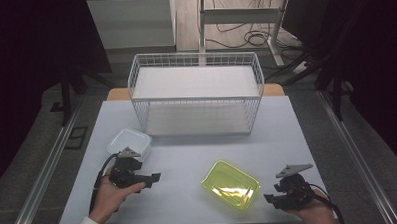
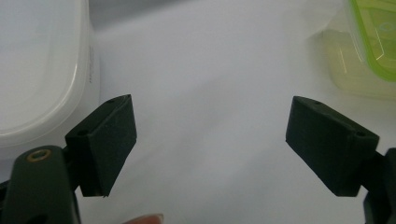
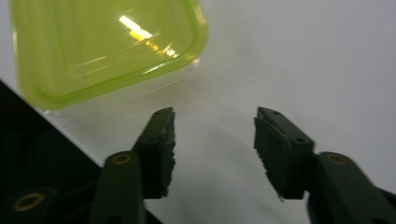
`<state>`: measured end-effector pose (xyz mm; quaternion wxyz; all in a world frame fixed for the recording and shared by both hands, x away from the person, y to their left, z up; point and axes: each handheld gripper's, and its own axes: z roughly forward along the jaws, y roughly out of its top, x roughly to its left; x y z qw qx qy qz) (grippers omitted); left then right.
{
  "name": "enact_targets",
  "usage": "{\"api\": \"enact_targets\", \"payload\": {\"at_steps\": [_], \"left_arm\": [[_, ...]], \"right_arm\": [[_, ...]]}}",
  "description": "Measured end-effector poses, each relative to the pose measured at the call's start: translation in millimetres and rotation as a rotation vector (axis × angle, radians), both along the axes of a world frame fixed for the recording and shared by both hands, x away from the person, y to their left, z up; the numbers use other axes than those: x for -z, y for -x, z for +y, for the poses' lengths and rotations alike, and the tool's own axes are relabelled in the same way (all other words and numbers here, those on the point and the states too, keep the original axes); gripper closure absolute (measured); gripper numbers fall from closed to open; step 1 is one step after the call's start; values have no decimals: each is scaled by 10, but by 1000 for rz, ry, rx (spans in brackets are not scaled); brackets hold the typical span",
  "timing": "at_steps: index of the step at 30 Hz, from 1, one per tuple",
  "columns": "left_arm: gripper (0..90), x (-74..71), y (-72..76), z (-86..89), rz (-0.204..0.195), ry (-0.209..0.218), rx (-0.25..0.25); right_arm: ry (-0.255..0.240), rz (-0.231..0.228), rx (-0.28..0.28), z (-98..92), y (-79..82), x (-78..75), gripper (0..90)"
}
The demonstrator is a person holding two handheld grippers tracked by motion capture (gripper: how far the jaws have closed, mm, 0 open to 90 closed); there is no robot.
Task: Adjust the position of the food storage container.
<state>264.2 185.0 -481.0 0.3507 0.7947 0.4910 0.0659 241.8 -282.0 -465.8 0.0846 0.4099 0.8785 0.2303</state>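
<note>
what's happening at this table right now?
A person holds a gripper in each hand over a grey table. The right gripper is near the green container, jaws part open with nothing between them. The left gripper sits open beside the white container. Neither container is held. A wire basket stands at the far side.

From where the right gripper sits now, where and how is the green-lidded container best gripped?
Probably by the rim of the green-lidded container at the corner nearest the right gripper, coming in level from the right. It lies flat, wider than the half-open jaws, so only a lid edge would fit. The right gripper view shows that corner just ahead, nothing between the jaws.
</note>
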Motion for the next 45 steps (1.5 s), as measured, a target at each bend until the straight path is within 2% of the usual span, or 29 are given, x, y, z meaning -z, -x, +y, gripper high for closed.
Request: {"api": "enact_targets", "payload": {"at_steps": [6, 7, 8, 11, 14, 21, 23, 33, 40, 45], "left_arm": [[157, 6, 6, -34, 9, -9, 16], [157, 6, 6, -34, 9, -9, 16], [157, 4, 7, -30, 9, -7, 16], [157, 8, 4, -26, 12, -7, 16], [157, 12, 1, -27, 12, -9, 15], [156, -1, 12, -38, 9, -7, 13], [156, -4, 15, -34, 7, -9, 14], [157, 3, 7, -29, 11, -12, 13], [157, 9, -4, -48, 12, -14, 12], [157, 13, -9, -37, 14, -13, 10]], "right_arm": [[33, 45, -66, 133, 9, 62, 702], [33, 45, -66, 133, 9, 62, 702], [36, 51, -78, 158, 6, 70, 763], [37, 64, -97, 200, -10, 86, 841], [51, 83, -122, 268, -23, 112, 882], [73, 80, -137, 369, -43, 107, 890], [95, 84, -141, 403, -56, 115, 890], [75, 80, -129, 470, -119, 101, 890], [63, 73, -125, 575, -217, 103, 890], [73, 62, -131, 688, -307, 124, 890]]}}
